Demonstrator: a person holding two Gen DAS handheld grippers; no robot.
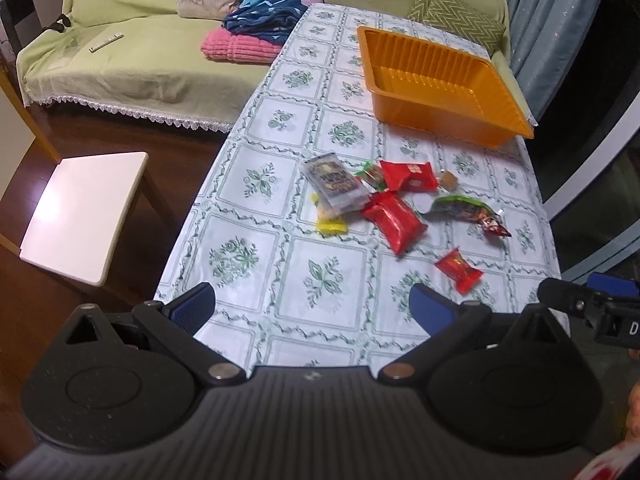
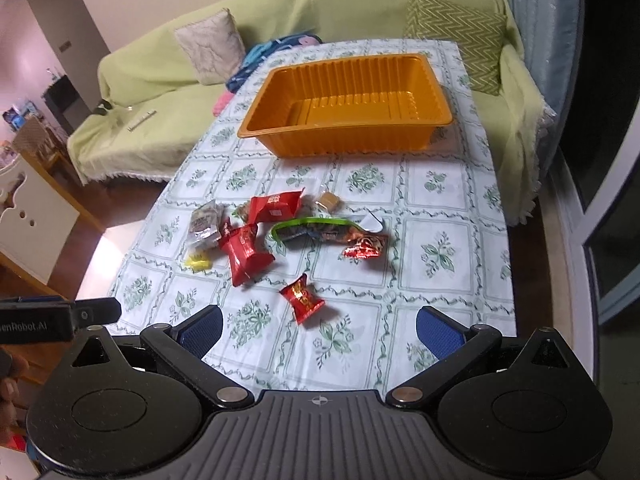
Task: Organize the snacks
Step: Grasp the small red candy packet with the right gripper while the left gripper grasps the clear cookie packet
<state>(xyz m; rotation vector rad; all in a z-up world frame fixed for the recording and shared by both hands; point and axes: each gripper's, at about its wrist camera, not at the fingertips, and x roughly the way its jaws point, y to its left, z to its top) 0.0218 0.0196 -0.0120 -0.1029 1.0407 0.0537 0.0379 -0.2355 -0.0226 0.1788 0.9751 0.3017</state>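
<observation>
Nearest, left hand-held gripper [image 1: 312,304] and right hand-held gripper [image 2: 320,326] both spread wide, released, grasping nothing, hovering over the near edge of the desk [image 2: 440,280]. Just beyond the right one, a small red candy packet [image 2: 302,298] lying alone on the patterned cloth, likely the easiest first pick. Farther in, a loose heap: long red packet [image 2: 246,254], second red packet [image 2: 276,206], clear pouch with dark print [image 2: 206,226] lying over a yellow wrapper [image 2: 198,262], a small brown sweet [image 2: 329,202], and a green-edged wrapper [image 2: 316,230] running into a crinkled red foil end [image 2: 364,246]. Past the heap, well apart from it, the orange tray [image 2: 348,80], empty, seemingly the place for the snacks. Behind it, sofa [image 2: 180,60] with cushions. Risks, by judgement: slick foil slipping from the pads on a shallow pinch; touching packets dragged along or two caught at once; a push on the light tray sliding it toward the far edge; the two tools, close side by side, bumping on a shared reach. Hard to make out: print on every wrapper blurred; the small item between the clear pouch and the second red packet unclear; yellow wrapper mostly covered; whether green wrapper and foil end are one piece, not determinable.
</observation>
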